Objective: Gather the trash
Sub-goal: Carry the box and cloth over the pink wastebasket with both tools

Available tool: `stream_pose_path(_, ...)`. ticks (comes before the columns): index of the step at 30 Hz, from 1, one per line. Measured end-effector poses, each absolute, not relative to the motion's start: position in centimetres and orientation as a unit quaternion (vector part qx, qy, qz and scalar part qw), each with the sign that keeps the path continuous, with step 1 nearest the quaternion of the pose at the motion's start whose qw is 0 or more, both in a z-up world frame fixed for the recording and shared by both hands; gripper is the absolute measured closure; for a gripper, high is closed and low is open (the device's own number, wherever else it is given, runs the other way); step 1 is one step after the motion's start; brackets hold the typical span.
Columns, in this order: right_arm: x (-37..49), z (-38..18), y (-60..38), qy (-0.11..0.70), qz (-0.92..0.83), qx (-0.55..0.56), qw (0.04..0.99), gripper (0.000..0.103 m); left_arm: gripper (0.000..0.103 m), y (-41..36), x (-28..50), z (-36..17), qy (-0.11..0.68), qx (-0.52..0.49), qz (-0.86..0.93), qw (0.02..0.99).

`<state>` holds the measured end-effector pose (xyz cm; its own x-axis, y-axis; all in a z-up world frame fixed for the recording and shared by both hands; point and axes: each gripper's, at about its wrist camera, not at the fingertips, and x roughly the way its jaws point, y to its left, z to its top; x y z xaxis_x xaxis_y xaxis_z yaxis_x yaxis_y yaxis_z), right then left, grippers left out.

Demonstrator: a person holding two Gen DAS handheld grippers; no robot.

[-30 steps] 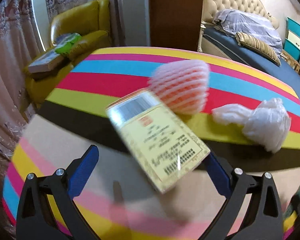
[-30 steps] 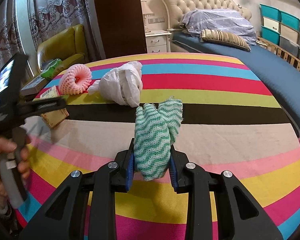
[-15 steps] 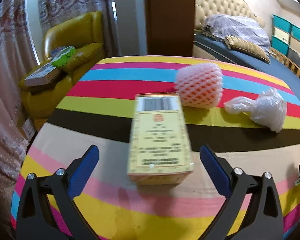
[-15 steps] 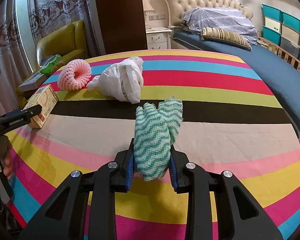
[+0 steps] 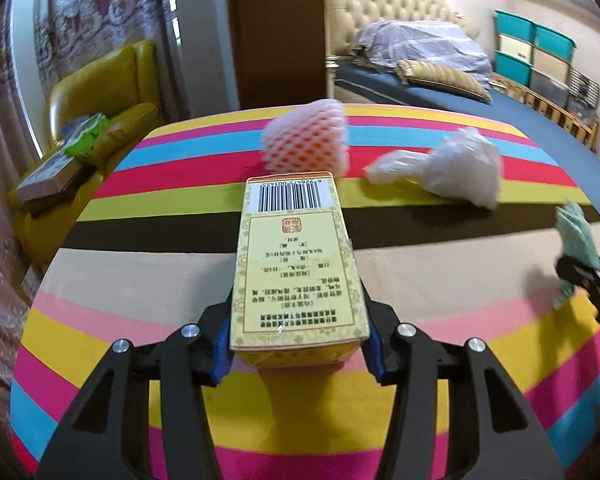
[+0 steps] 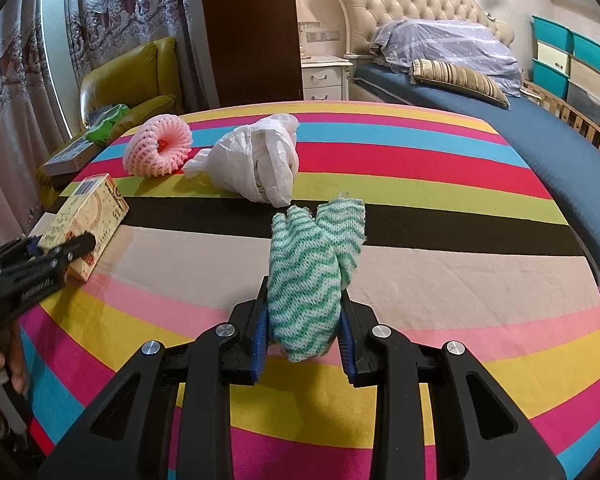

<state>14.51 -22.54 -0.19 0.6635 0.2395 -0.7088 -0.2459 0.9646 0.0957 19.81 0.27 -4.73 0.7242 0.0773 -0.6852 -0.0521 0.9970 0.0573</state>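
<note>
Left gripper [image 5: 298,346], jaws closing around the near end of a yellow rectangular cardboard box [image 5: 296,268] printed with a barcode; the blue pads [image 5: 222,346] lie against its two long sides, so the narrow width is taken and the length runs forward along the fingers, which probably keeps the box from swinging when raised. The box lies flat on the striped multicoloured cloth [image 5: 140,312], near its left edge. Right gripper [image 6: 304,338], jaws narrow and clamped on a folded green-and-white wavy-patterned knitted rag [image 6: 312,276], held above the cloth with its free end standing up beyond the fingertips. Uncollected items: a pink foam fruit net [image 6: 158,150] and a crumpled white plastic bag [image 6: 256,166], just beside each other at the far side. No bin is visible.
</note>
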Motion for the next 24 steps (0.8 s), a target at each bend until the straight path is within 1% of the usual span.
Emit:
stream_pose_path(4,14.4,-0.2,-22.7,0.389,0.132,-0.002,0.912,0.074,0.053,-0.8,18.2,-4.2,0.354,0.02,0.015,0.935)
stream_pose_path(11,14.0,0.2,-22.1,0.379,0.133,-0.017,0.916,0.074,0.053,-2.2,16.4,-4.4,0.353,0.019,-0.02,0.935)
stream_pose_path(15,12.3,0.7,-21.2,0.362,0.141,-0.046,0.92,0.074,0.053,-2.6,15.6,-4.2,0.349,0.02,-0.033,0.936)
stream_pose_path(24,9.8,1.8,-22.0,0.345,0.14,-0.051,0.927,0.074,0.053,-3.8,14.0,-3.5,0.328,0.017,-0.056,0.943)
